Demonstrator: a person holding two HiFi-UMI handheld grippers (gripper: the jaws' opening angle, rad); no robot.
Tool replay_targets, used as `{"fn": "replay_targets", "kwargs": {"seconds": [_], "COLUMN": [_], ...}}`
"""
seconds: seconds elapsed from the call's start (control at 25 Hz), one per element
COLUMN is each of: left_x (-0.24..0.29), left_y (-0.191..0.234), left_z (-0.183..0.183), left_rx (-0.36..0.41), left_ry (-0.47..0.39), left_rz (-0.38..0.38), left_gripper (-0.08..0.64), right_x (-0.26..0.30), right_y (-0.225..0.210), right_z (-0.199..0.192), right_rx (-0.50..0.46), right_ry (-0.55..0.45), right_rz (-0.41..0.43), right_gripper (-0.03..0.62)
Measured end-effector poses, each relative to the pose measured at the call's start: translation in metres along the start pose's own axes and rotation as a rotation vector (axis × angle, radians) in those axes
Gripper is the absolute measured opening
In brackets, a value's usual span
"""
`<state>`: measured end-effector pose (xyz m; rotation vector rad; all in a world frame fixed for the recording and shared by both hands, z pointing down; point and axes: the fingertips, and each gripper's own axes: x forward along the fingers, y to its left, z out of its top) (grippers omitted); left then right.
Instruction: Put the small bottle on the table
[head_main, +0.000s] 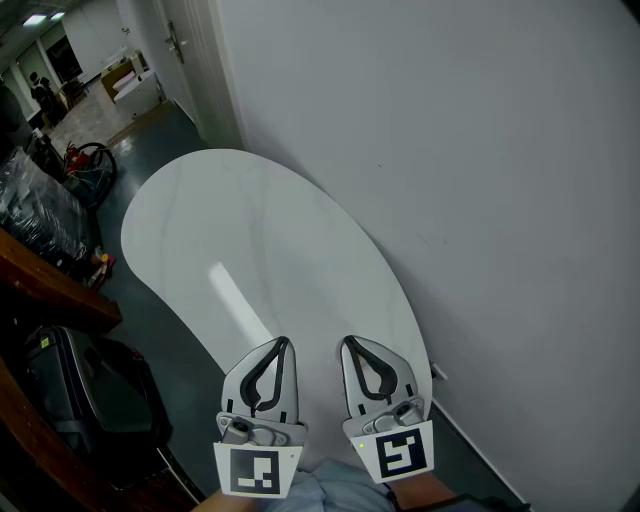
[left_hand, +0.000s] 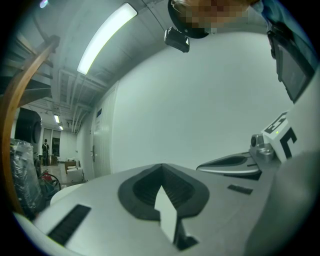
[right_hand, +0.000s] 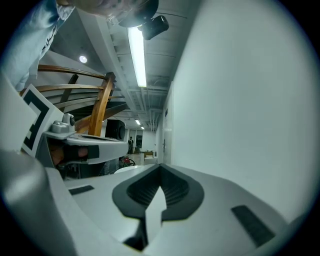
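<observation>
Low in the head view, the left gripper (head_main: 283, 343) sits at about 6 o'clock and the right gripper (head_main: 347, 342) just beside it towards 5 o'clock, both pointing up the picture over the near end of the table (head_main: 250, 230). Each gripper's own view shows its jaws pressed together at the tips, with only the light surface beyond showing through the slot behind them and nothing pinched. The table is a white oval top that runs from the middle of the head view out towards 10 o'clock, its long edge close along the pale wall (head_main: 450, 150), which fills the side from 12 to 4 o'clock. The small bottle cannot be made out in any view. A black bag (head_main: 85, 390) lies on the dark floor (head_main: 190, 350) at 8 o'clock, and a white door (head_main: 195, 60) stands at 11 o'clock
</observation>
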<state>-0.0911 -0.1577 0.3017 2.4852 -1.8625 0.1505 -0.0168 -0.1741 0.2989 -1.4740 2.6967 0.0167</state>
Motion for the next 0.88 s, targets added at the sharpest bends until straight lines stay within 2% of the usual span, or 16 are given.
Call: {"fn": "replay_targets", "kwargs": {"seconds": [0.88], "left_x": [-0.0058], "left_y": [-0.003], "left_z": [0.003], "left_rx": [0.01], "left_ry": [-0.02], "left_rz": [-0.013], "left_gripper": [0.0], "right_x": [-0.0055], "right_y": [0.005], "right_z": [0.0041], "right_rx": [0.001], "right_ry": [-0.014], "right_rz": [0.0], "right_gripper": [0.0]}}
